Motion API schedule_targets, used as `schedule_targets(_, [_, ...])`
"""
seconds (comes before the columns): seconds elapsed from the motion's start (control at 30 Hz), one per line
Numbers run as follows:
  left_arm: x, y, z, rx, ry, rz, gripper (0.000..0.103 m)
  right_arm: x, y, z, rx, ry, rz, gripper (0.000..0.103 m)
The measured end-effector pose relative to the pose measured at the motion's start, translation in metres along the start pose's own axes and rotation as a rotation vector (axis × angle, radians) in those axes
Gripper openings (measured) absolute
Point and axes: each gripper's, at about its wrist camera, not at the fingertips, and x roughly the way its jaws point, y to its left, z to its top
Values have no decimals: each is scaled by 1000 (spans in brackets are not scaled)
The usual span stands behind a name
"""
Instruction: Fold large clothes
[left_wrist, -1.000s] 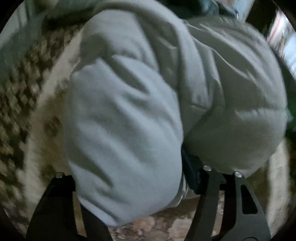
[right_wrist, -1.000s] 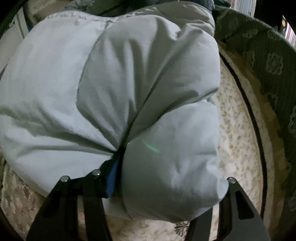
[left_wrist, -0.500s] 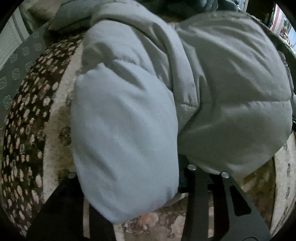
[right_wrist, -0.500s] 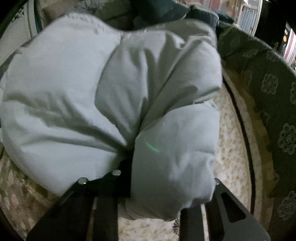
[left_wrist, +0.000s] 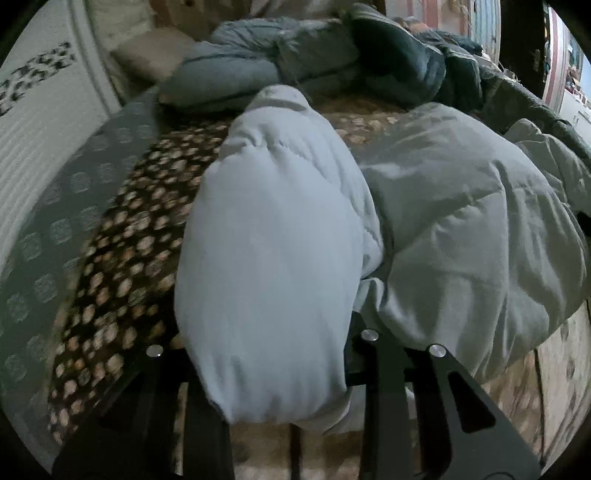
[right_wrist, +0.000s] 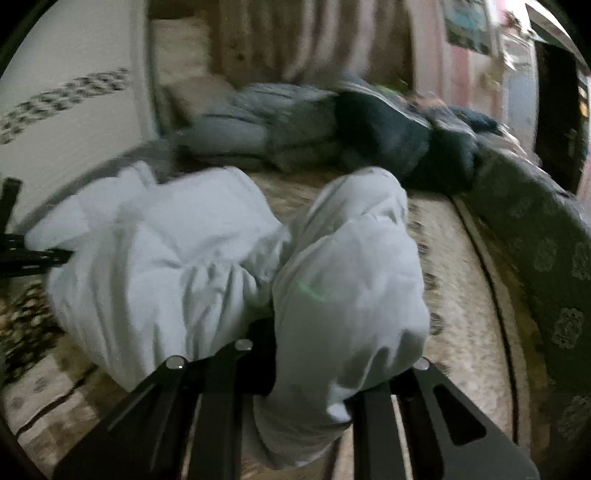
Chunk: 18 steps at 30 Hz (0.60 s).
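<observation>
Pale grey padded jacket (left_wrist: 461, 229) lay bunched on the patterned rug (left_wrist: 122, 258), near a pile of dark clothes (left_wrist: 399, 62) behind it. Left gripper (left_wrist: 280, 373) had its jaws spread wide, a puffy fold of the jacket bulging between them; whether it was actually pinched, cannot tell. Right gripper (right_wrist: 314, 373) likewise: jaws wide apart, a sleeve-like roll of jacket (right_wrist: 347, 295) stuffed between, grip unclear. Right view was blurred. White wall panel (right_wrist: 74, 122) stood at left.

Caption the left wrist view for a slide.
Left gripper clamps a padded sleeve of the pale puffer jacket above a patterned rug.
</observation>
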Motion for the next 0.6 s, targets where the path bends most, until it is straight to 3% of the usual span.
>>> schedule_targets(0.13, [-31, 21, -63, -41, 38, 11, 30, -29, 44, -43, -79, 33, 44, 13])
schedule_targets(0.2, [-25, 34, -93, -59, 90, 0, 30, -34, 55, -77, -82, 81, 53, 13])
schedule_targets(0.3, [-4, 45, -128, -73, 147, -13, 31, -26, 62, -116, -119, 140, -7, 13])
schedule_targets(0.4, [17, 55, -152, -138, 152, -53, 38, -9, 46, -137, -100, 214, -45, 13])
schedule_targets(0.47, [14, 68, -165, -174, 115, -87, 49, -8, 32, -142, -45, 232, -25, 15])
schedule_targets(0.57, [6, 82, -185, -190, 91, -83, 62, -11, 16, -145, 35, 249, 35, 24])
schedule_targets(0.6, [3, 84, -193, -195, 91, -76, 65, -16, 13, -147, 47, 251, 46, 33])
